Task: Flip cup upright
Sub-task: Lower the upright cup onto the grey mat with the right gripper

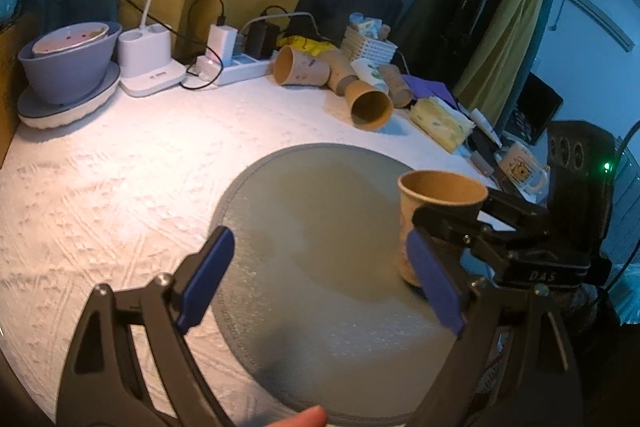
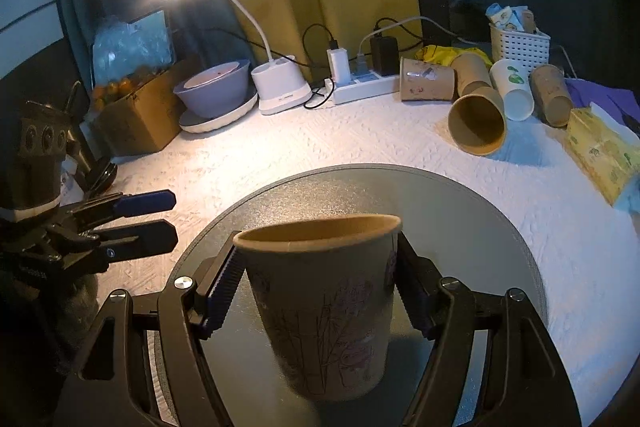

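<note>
The cup (image 2: 320, 303) stands mouth-up on the grey mat (image 2: 480, 227), clamped between the fingers of the right claw (image 2: 316, 291). The left claw (image 1: 320, 283) is spread wide, holding nothing. Flip appears complete; release remains.

The round grey mat (image 1: 312, 227) is viewed closely from both wrists, toward the table's cluttered back edge; each gripper is seen by the other.

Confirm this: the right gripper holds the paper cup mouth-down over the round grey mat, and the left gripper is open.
Not quite. The paper cup sits mouth-up between the right gripper fingers, as the right wrist view shows. It is over the round grey mat, and the left gripper is open.
</note>
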A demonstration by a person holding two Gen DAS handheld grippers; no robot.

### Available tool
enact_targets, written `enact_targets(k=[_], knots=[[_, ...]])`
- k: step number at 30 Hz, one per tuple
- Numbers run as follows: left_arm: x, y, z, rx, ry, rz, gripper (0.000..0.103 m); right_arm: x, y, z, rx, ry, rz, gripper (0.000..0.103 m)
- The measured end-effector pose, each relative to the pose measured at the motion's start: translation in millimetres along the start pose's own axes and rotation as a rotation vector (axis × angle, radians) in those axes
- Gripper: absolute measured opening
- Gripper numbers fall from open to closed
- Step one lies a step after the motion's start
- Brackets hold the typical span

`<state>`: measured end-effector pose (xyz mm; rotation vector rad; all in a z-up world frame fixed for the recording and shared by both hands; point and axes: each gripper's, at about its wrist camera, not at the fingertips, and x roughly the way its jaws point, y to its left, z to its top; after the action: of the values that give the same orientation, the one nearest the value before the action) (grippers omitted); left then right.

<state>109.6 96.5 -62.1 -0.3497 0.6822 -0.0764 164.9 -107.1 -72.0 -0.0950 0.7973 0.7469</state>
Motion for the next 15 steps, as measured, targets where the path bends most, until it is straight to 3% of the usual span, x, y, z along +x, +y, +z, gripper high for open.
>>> enact_targets(k=[15], knots=[[-3,-9,-3,0.013,-0.006,0.0,0.089,-14,0,-9,-0.001,-0.016,-0.03,0.073]])
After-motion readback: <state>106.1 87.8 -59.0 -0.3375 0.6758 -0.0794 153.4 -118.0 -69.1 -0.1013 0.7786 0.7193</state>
